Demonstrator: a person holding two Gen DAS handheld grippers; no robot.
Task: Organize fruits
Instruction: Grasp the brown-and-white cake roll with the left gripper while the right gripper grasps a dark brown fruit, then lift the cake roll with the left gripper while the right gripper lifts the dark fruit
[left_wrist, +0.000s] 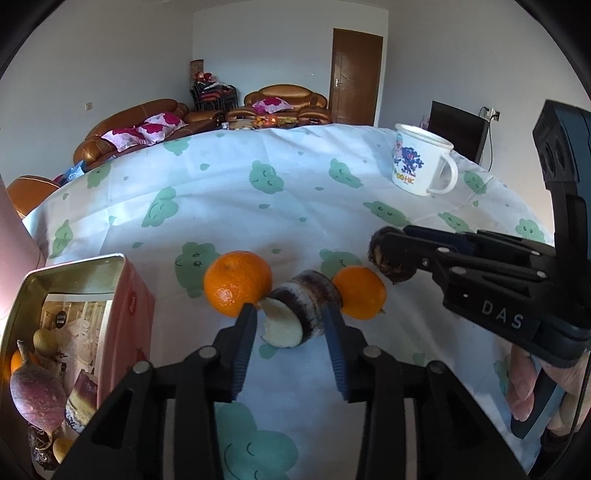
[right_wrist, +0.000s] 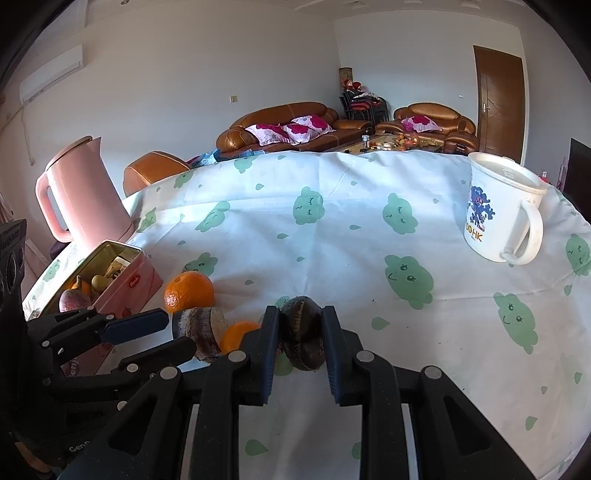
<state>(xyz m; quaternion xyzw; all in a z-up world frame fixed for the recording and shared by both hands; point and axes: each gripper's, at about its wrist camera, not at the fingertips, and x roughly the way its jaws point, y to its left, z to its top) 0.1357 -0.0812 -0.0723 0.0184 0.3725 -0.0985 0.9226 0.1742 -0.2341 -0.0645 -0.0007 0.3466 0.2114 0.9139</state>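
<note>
My left gripper (left_wrist: 288, 314) is shut on a cut chunk (left_wrist: 310, 295) with dark purple skin and white flesh, which rests on the tablecloth. An orange (left_wrist: 238, 282) lies just left of the chunk and a smaller orange (left_wrist: 360, 293) just right of it. My right gripper (right_wrist: 301, 317) is shut on a dark brown round fruit (right_wrist: 301, 332), held low over the cloth. The left wrist view shows that fruit (left_wrist: 391, 258) to the right of the small orange. An open pink tin (left_wrist: 122, 295) at the left holds several fruits and roots.
A white enamel mug (right_wrist: 498, 206) stands at the far right of the table. A pink kettle (right_wrist: 81, 192) stands behind the tin (right_wrist: 125, 284) at the left edge. A person's hand (left_wrist: 524, 387) holds the right gripper's handle. Sofas stand beyond the table.
</note>
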